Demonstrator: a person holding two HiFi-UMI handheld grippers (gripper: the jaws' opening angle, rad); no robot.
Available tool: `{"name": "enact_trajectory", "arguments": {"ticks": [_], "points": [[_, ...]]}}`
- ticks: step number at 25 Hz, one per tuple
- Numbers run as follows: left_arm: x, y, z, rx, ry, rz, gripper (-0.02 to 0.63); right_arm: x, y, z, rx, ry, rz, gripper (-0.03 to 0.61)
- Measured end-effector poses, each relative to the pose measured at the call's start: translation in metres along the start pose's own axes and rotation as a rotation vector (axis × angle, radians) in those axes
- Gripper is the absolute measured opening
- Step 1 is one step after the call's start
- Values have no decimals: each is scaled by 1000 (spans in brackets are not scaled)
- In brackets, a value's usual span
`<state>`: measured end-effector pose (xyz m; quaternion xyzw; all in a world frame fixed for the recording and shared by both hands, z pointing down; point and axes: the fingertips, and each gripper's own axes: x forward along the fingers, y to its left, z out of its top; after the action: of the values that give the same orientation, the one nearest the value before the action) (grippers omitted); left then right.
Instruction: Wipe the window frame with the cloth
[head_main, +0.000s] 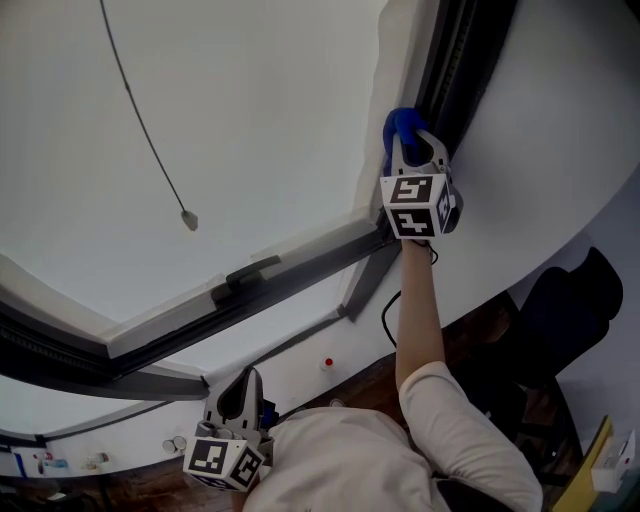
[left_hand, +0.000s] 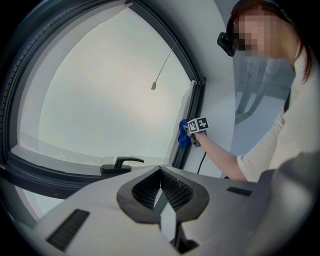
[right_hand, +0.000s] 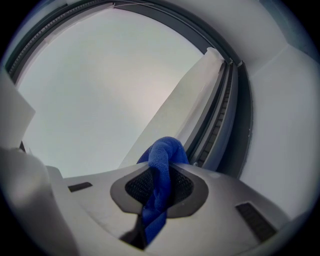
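My right gripper (head_main: 410, 140) is raised on an outstretched arm, shut on a blue cloth (head_main: 398, 124). The cloth presses against the upright side of the window frame (head_main: 452, 60), where the white strip meets the dark channel. In the right gripper view the cloth (right_hand: 164, 155) bulges out past the gripper (right_hand: 161, 176), right beside the frame's dark grooves (right_hand: 222, 115). My left gripper (head_main: 243, 385) hangs low near the person's chest, well below the window. Its jaws (left_hand: 160, 172) are shut with nothing in them. From there the cloth (left_hand: 183, 134) shows small against the frame (left_hand: 192, 115).
A dark window handle (head_main: 245, 274) sits on the lower frame rail. A thin blind cord with a pull (head_main: 188, 218) hangs across the pane. A black cable (head_main: 387, 315) runs down the wall. A dark chair (head_main: 570, 310) stands at right; small items (head_main: 60, 462) lie at lower left.
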<state>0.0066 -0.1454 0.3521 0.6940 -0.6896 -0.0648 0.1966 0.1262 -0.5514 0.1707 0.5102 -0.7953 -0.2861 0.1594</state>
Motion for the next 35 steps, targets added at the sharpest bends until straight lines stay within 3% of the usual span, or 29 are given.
{"name": "enact_trajectory", "arguments": {"ticks": [35], "points": [[-8,17,-2,-17,13,9,10,-3,86,-113,-63,232,118,54]]}}
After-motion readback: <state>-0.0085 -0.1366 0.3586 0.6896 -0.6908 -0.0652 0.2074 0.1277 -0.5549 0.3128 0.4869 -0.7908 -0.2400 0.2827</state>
